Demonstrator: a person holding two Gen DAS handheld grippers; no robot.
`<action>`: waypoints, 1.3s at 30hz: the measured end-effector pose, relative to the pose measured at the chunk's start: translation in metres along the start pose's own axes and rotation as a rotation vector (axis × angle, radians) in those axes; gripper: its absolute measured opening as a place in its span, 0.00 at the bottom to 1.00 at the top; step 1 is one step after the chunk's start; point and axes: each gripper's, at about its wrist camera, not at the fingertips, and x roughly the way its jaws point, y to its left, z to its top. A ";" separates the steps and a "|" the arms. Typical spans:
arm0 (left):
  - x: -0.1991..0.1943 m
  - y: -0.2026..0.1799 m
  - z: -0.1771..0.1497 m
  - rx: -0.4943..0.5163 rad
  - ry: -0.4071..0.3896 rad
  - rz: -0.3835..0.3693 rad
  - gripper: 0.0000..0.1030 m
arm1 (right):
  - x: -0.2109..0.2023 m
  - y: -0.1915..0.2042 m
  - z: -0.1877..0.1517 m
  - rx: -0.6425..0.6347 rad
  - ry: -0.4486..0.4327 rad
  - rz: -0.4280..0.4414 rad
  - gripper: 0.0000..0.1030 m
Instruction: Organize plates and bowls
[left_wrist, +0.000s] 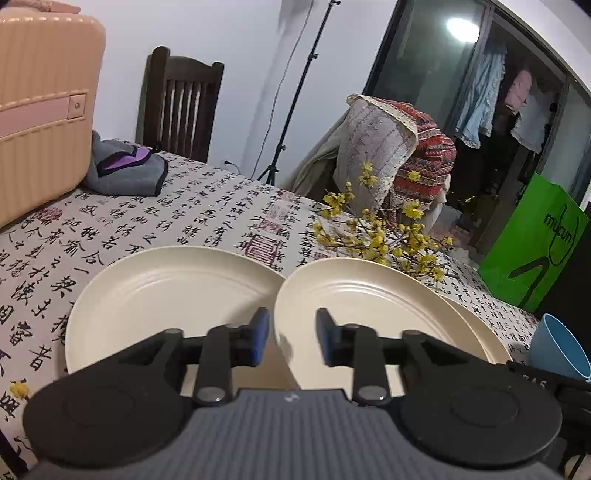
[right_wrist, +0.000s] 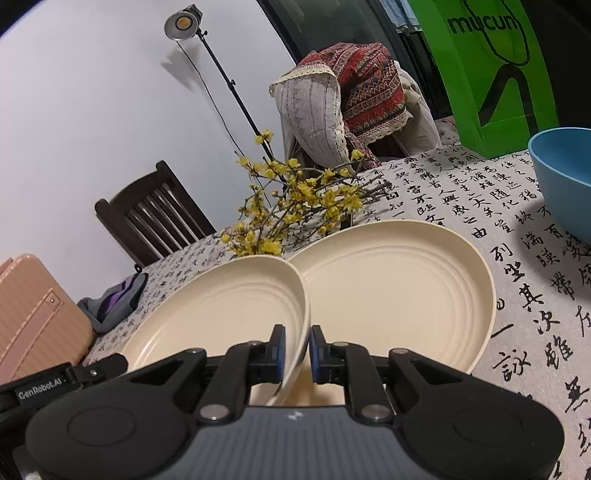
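While three cream plates (left_wrist: 177, 291) and one empty blue bowl (right_wrist: 565, 177) are seen near the table's (right_wrist: 517, 295) near edge, one tilted plate's rim is clamped by the right gripper (right_wrist: 297, 354), the left gripper (left_wrist: 291, 338) being parted around nothing.

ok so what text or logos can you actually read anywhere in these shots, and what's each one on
"mucun": green paper bag, also seen from the left wrist.
"GenRobot.AI": black body of the left gripper, at the left edge of the right wrist view.
Chinese calligraphy: printed all over the tablecloth; characters are sharp, but I won't transcribe them.
Red seal stamps on the tablecloth: too small to read.
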 end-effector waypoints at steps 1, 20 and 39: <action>0.000 0.002 0.000 -0.007 -0.001 0.002 0.45 | 0.000 0.000 0.000 0.000 -0.002 0.000 0.13; -0.034 0.027 0.006 0.028 -0.029 -0.013 1.00 | -0.002 -0.002 0.000 0.009 -0.009 0.008 0.13; -0.036 0.024 -0.001 0.026 -0.030 -0.054 1.00 | -0.002 -0.002 0.000 0.008 -0.008 0.011 0.13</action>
